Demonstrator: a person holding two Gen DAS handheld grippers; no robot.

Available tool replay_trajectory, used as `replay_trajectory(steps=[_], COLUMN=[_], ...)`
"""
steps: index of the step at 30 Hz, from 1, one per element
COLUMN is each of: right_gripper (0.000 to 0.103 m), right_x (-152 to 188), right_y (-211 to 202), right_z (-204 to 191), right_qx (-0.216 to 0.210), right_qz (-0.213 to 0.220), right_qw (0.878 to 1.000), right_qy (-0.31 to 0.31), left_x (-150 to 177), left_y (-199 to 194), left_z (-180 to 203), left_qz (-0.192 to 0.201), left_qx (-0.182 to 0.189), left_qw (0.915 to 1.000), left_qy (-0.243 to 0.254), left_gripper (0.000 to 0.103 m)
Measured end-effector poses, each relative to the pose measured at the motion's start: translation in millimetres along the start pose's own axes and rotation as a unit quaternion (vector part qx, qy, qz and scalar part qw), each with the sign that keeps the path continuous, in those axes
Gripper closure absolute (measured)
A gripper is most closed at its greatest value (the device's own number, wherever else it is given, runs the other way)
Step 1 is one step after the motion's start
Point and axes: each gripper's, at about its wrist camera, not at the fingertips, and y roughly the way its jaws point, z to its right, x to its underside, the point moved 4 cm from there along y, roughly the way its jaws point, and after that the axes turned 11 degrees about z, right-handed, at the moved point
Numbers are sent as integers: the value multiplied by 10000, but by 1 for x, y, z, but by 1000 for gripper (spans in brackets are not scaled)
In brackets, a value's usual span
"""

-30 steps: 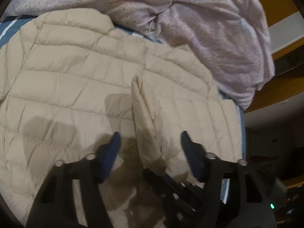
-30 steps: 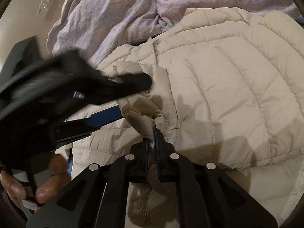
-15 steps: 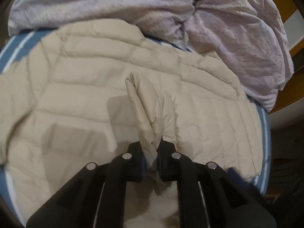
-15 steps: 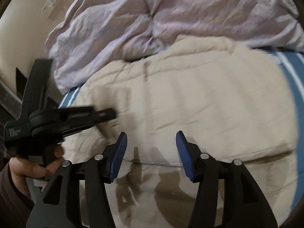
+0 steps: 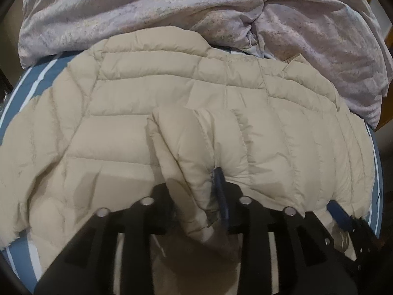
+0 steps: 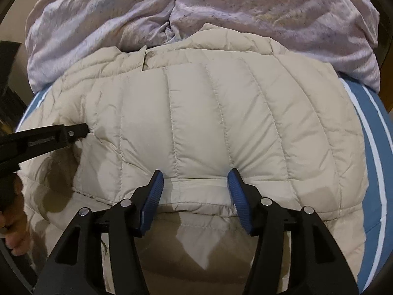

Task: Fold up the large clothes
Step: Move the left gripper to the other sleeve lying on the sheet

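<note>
Half a second back pinched thin on the fold of the beige puffer jacket (image 5: 172, 113), left gripper (image 5: 194, 196) now eased wider, fold between, contact unclear. Right gripper (image 6: 195, 194) open, slightly wider, above jacket spread across the striped bed (image 6: 373, 127).

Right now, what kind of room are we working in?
Most likely a bedroom. The beige puffer jacket lies spread on a bed with a blue, white-striped sheet, and a rumpled lilac duvet is heaped behind it. Wooden furniture shows at the frame's edge.
</note>
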Motion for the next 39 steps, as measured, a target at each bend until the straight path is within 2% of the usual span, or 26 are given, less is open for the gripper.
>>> replay_trajectory(steps=[2,3,4,6,10,12,16,20,23,28,32,36,38,39], right_gripper=[41,36,25,17,16,16,16,16,16,16,16,16,16,16], right_x=[-2,-2,-3,-6,-6,-4,3,10,14,18,19,19,20,21], right_y=[-1,-2,-4,-9,-24,-30,-42,-49,-51,-59,-66,-72,-73,-74], right_z=[0,0,1,0,-5,-9,-23,-42,-57,-80,-93,-97,-95,-93], right_qx=[-1,-10,-5,5,16,-8,-151,-376,-490,-667,-745,-738,-703,-679], right_qz=[-39,-56,-74,-73,-1,21,44,-26,-69,-58,-21,20,18,13], right_qw=[10000,10000,10000,9999,9999,9998,9996,9990,9987,9978,9971,9970,9973,9975], right_qy=[-40,-35,-4,71,160,194,214,229,152,-4,-125,-217,-224,-217], left_x=[-5,-5,-5,-4,5,14,44,82,106,134,155,161,159,158], left_y=[-11,-16,-25,-40,-73,-89,-120,-150,-168,-186,-186,-186,-183,-182], left_z=[-12,-17,-28,-49,-114,-159,-246,-327,-372,-414,-429,-429,-427,-427], left_qz=[55,87,146,237,405,468,496,398,330,205,93,197,272,319], left_qx=[22,33,32,0,-250,-476,-1115,-1726,-2068,-2356,-2343,-2322,-2286,-2269], left_qw=[10000,9999,9997,9994,9970,9935,9811,9614,9462,9264,9141,9110,9103,9083], left_qy=[-72,-112,-167,-260,-610,-926,-1500,-2107,-2466,-2930,-3307,-3402,-3441,-3499], left_gripper=[55,52,49,46,44,44,45,45,46,48,54,59,72,76])
